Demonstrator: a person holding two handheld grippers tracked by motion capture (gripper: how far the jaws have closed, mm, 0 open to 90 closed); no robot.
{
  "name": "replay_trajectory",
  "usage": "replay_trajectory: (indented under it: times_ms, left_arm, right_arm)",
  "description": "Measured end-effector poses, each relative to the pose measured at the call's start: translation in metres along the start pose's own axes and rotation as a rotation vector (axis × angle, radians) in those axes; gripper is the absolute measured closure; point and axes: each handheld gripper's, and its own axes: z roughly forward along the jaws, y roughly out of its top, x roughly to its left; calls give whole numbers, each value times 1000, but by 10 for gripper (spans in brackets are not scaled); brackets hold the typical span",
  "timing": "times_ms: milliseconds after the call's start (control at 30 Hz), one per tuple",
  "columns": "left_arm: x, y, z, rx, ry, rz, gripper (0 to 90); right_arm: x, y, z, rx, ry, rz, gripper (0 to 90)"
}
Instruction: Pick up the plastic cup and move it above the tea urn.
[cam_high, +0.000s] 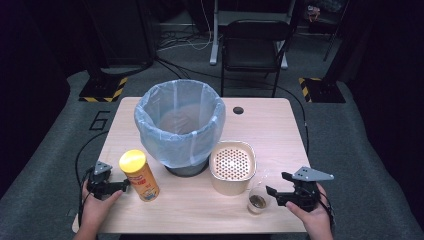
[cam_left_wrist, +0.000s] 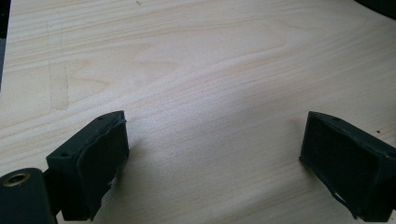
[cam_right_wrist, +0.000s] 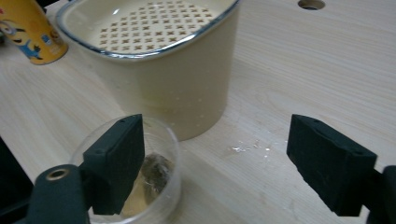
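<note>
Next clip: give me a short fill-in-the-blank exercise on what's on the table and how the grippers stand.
1. The bin at the middle of the table is lined with a pale ____ bag.
2. The yellow canister stands beside the ____ gripper.
3. The clear cup stands on the table just in front of the cream ____ with the perforated insert.
4. The right gripper has its jaws ____, gripping nothing.

Missing words: blue; left; container; open
</note>
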Motion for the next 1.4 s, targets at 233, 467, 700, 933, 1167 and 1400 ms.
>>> replay_trajectory:
  times_ms: [233, 467, 700, 933, 1167, 1400]
  left_arm:
    - [0, 0, 0, -1, 0, -2, 74]
    - [0, 0, 0, -1, 1, -2, 74]
    - [-1, 0, 1, -9, 7, -4, 74]
    - [-1, 0, 0, -2, 5, -10, 74]
    - [-1, 0, 0, -2, 4, -11, 74]
    - [-1, -1, 2, -24, 8, -15, 73]
  right_arm:
    - [22, -4, 10, 11, 48, -31, 134]
    - [34, -7, 21, 18, 88, -33, 133]
    - [40, -8, 23, 26, 97, -49, 103]
    - [48, -18, 37, 78, 64, -72, 91]
    - [54, -27, 45, 94, 18, -104, 138]
    - [53, -29, 45, 88, 4, -119, 201]
